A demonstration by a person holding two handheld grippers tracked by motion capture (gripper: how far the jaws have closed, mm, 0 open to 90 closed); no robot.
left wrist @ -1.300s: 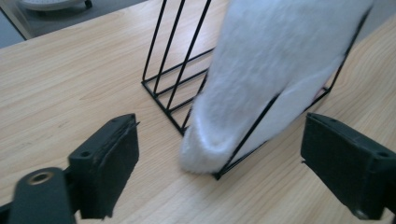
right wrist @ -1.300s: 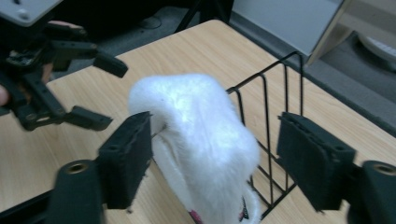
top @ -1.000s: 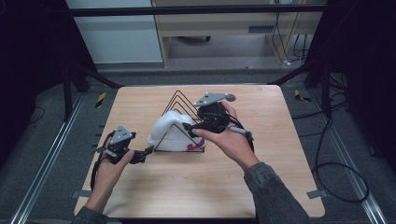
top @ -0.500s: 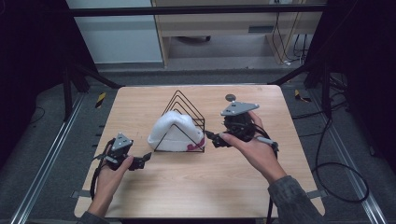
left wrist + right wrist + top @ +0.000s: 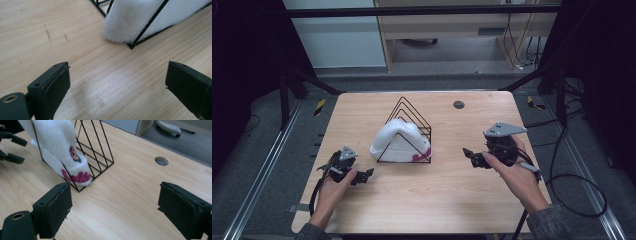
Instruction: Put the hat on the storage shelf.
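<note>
A white knitted hat (image 5: pixel 398 141) with a pink rim and a small round badge (image 5: pixel 73 153) lies inside a black wire triangular rack (image 5: pixel 408 111) at the table's middle. My left gripper (image 5: pixel 368 175) hovers open near the front left, its jaws wide apart over bare wood, the white hat (image 5: pixel 135 20) and a rack corner (image 5: pixel 131 45) just ahead of it. My right gripper (image 5: pixel 468 156) is open at the right, a hand's width clear of the wire rack (image 5: pixel 97 147). Its jaws frame bare table, with the hat's pink rim (image 5: pixel 76 177) ahead on the left.
The wooden table (image 5: pixel 422 200) has a round cable hole (image 5: pixel 458 104) at the back right. Cables trail off the right edge to the floor (image 5: pixel 572 180). Metal rails run along both sides. Bare wood lies in front of the rack.
My right gripper drew back from the rack to the right and now stands clear of the hat. My left gripper slid back toward the front left. The hat stays in the rack.
</note>
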